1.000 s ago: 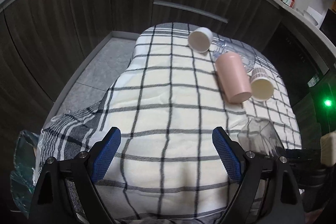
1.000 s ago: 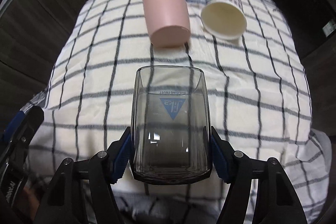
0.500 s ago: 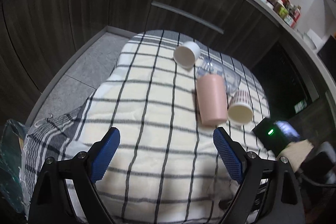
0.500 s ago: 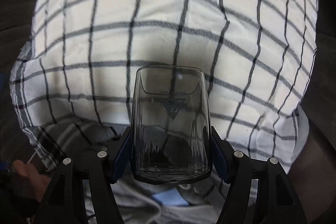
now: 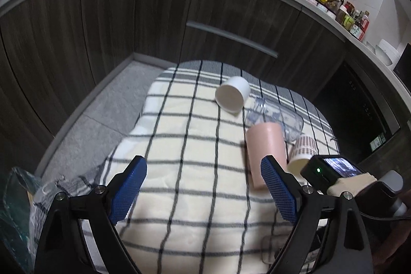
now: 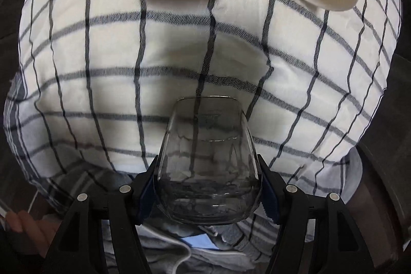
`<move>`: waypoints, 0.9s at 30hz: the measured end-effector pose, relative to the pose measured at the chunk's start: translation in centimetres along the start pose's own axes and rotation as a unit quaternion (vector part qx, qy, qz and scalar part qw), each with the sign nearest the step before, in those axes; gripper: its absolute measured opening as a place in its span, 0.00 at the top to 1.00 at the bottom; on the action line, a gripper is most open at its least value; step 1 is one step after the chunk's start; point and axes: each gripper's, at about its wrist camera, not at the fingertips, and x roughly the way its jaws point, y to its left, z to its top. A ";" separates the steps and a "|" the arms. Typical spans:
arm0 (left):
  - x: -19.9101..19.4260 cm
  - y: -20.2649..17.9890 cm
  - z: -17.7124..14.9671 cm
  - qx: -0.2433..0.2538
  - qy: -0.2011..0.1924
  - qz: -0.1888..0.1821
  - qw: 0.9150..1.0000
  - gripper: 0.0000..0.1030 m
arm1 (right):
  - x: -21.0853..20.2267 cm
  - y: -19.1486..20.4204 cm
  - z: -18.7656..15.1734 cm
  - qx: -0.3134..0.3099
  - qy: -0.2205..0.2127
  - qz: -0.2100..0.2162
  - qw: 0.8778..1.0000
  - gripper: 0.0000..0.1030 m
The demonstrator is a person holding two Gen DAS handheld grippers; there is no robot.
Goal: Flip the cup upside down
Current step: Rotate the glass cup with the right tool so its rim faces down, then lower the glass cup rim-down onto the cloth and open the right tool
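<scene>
My right gripper [image 6: 208,190] has its blue pads [image 6: 268,199] clamped on either side of the clear glass [image 6: 208,166], gripping low on its body so I can turn it over; it hangs tilted above the near edge of the checked cloth [image 6: 179,48]. My left gripper [image 5: 203,190] is spread wide and empty, held off to the side. The pink cup [image 5: 265,145], paper cup [image 5: 303,149] and white cup [image 5: 232,96] lie tipped beyond, so I'd judge the landing spot free.
</scene>
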 end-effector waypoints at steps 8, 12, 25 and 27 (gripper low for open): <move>-0.7 -0.7 -0.2 0.010 -0.004 -0.008 1.000 0.12 | 0.7 0.1 -0.9 -0.014 -0.016 -0.017 1.000 0.33; -2.3 -1.0 -0.2 0.019 -0.020 -0.005 1.000 0.12 | -0.9 0.5 -2.3 -0.020 -0.062 -0.031 0.997 0.09; -8.1 -2.3 -2.8 0.065 -0.064 0.024 0.996 0.11 | -4.3 0.8 -13.5 -0.012 -0.343 0.017 0.939 0.09; -8.7 -2.4 -3.6 0.074 -0.068 0.033 0.994 0.11 | -4.2 1.2 -15.3 -0.010 -0.394 0.017 0.919 0.09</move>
